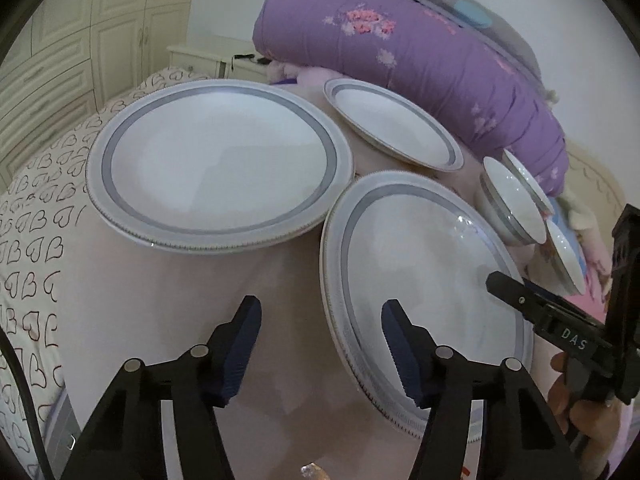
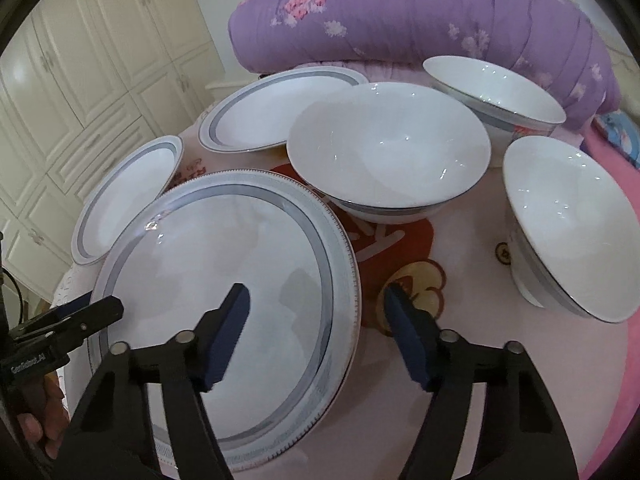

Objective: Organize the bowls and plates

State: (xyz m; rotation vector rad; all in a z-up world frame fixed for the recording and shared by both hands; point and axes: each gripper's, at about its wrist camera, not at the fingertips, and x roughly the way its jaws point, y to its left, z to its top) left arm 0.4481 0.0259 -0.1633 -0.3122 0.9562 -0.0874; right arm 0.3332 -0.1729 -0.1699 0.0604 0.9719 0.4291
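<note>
A large white plate with a grey band (image 1: 420, 272) (image 2: 224, 272) lies nearest on the pink cloth. My left gripper (image 1: 322, 344) is open, and the plate's left rim sits between its jaws without touching the pads. My right gripper (image 2: 318, 320) is open too, astride the same plate's right rim. A second large plate (image 1: 216, 160) (image 2: 124, 200) lies to the left and seems to rest on another one. A smaller plate (image 1: 392, 124) (image 2: 272, 112) sits behind. Three white bowls (image 2: 388, 148) (image 2: 496, 88) (image 2: 568, 224) stand to the right.
A rolled purple floral quilt (image 1: 400, 40) (image 2: 400, 8) lies close behind the dishes. The pink cloth (image 2: 400, 400) has a red pattern. A heart-print sheet (image 1: 36, 220) falls away at the left. Cream wardrobe doors (image 2: 80, 80) and a bedside cabinet (image 1: 200, 56) stand further back.
</note>
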